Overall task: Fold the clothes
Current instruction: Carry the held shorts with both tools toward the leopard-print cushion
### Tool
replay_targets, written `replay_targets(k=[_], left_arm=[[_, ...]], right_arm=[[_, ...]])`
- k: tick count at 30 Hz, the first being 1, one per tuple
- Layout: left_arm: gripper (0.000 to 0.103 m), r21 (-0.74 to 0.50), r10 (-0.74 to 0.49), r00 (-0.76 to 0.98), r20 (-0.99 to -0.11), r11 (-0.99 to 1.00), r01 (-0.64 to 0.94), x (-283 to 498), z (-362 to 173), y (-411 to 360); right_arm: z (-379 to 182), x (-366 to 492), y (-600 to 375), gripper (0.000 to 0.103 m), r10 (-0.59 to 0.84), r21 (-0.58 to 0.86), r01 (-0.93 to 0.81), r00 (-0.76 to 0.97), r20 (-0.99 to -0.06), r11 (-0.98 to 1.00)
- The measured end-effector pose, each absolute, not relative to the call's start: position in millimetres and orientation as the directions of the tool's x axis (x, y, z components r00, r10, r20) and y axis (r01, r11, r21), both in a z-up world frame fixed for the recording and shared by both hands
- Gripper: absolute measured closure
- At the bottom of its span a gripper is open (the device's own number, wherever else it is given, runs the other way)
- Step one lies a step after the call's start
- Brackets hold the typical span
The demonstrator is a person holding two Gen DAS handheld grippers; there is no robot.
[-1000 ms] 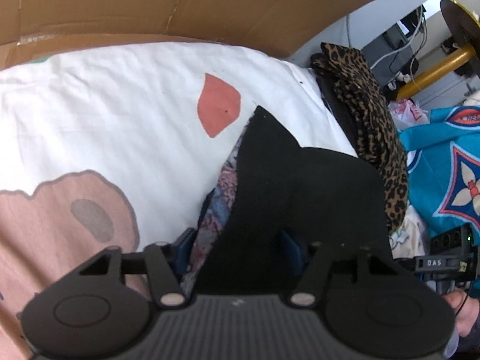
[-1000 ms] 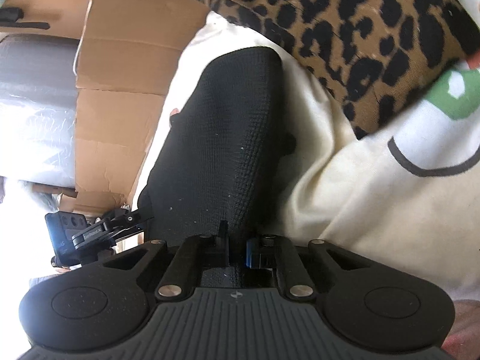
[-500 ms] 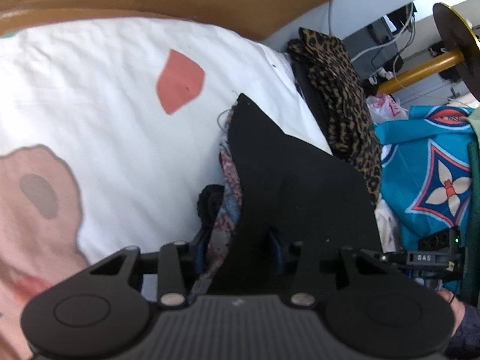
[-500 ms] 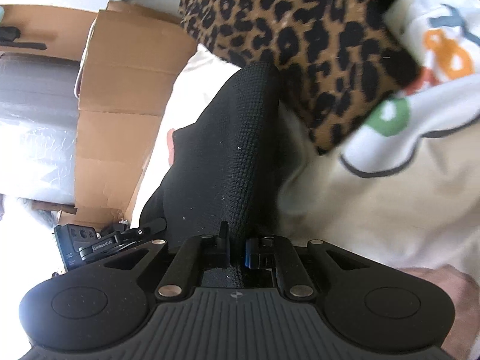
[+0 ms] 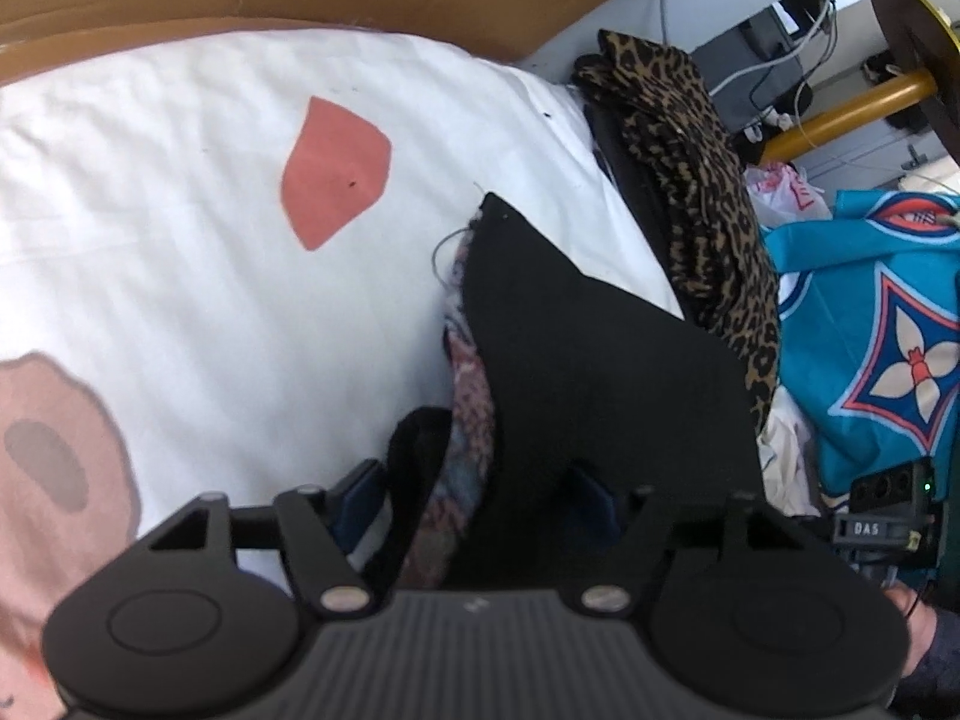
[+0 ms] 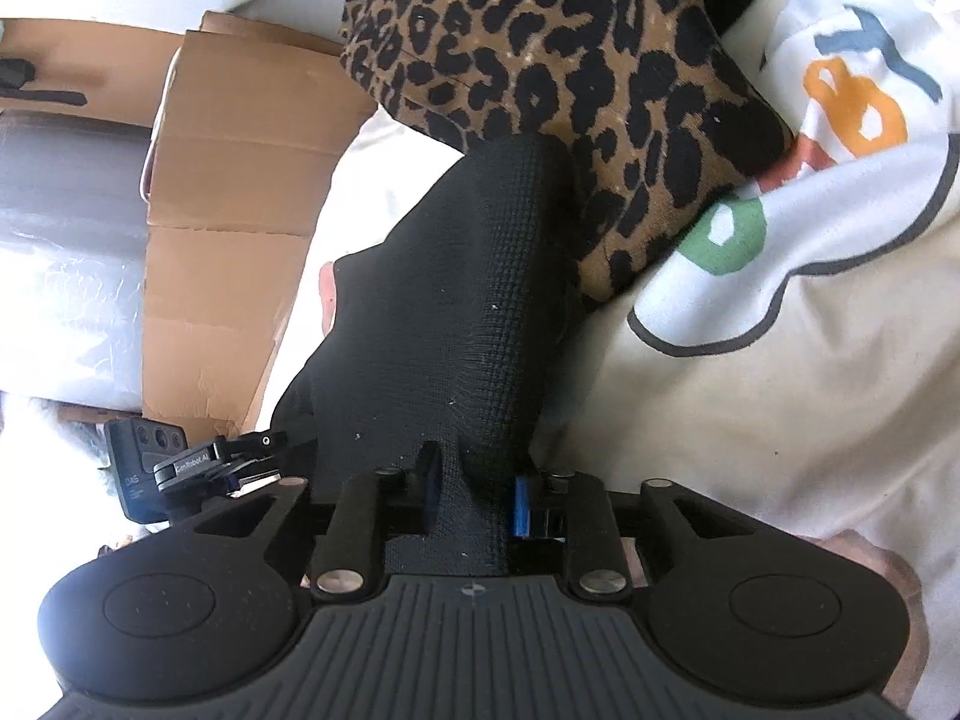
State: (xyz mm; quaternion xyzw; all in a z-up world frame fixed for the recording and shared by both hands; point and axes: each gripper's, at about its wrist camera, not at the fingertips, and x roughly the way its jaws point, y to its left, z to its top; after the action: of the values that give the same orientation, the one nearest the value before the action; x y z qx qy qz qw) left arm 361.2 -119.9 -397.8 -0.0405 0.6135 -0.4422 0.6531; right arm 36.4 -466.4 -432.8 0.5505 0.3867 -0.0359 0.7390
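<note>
Widened since a second ago: left gripper point(image 5: 474, 504) jaws, opening, black garment point(image 5: 576, 372) slack between them over white bedsheet point(image 5: 180, 192). Right gripper point(image 6: 474, 498) jaws parting, cloth between, pads possibly still touching. Release under way; fold laid beside leopard-print pile point(image 6: 540, 60).

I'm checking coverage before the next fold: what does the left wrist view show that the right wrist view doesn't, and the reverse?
Only the left wrist view shows the white sheet with its red patch, the patterned lining and the blue printed fabric. Only the right wrist view shows the cream printed top. Both show the black garment between opening tool jaws, the leopard-print garment and cardboard.
</note>
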Motion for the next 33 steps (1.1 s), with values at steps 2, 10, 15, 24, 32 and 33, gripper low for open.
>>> replay_targets(k=[2, 10, 15, 24, 32, 33], left_arm=[[0.027, -0.612, -0.633, -0.165, -0.756, 0.596, 0.520, 364, -401, -124], [0.050, -0.638, -0.652, -0.194, -0.733, 0.561, 0.527, 369, -402, -131], [0.062, -0.673, -0.682, -0.208, -0.702, 0.537, 0.509, 373, -396, -121], [0.042, -0.657, -0.642, -0.257, -0.722, 0.522, 0.544, 370, -398, -131], [0.030, -0.684, -0.633, -0.325, -0.703, 0.476, 0.553, 372, -407, -140], [0.030, -0.688, -0.634, -0.330, -0.699, 0.473, 0.550, 373, -408, -141]], right_arm=[[-435, 38, -466, 0.079, 0.367, 0.786, 0.486, 0.701, -0.612, 0.383], [-441, 52, -459, 0.079, 0.355, 0.779, 0.497, 0.699, -0.621, 0.382], [-429, 58, -454, 0.082, 0.366, 0.774, 0.459, 0.695, -0.619, 0.437], [-433, 54, -454, 0.071, 0.362, 0.772, 0.478, 0.692, -0.624, 0.418], [-438, 60, -451, 0.068, 0.349, 0.772, 0.483, 0.700, -0.624, 0.413], [-439, 60, -449, 0.067, 0.346, 0.770, 0.483, 0.699, -0.626, 0.417]])
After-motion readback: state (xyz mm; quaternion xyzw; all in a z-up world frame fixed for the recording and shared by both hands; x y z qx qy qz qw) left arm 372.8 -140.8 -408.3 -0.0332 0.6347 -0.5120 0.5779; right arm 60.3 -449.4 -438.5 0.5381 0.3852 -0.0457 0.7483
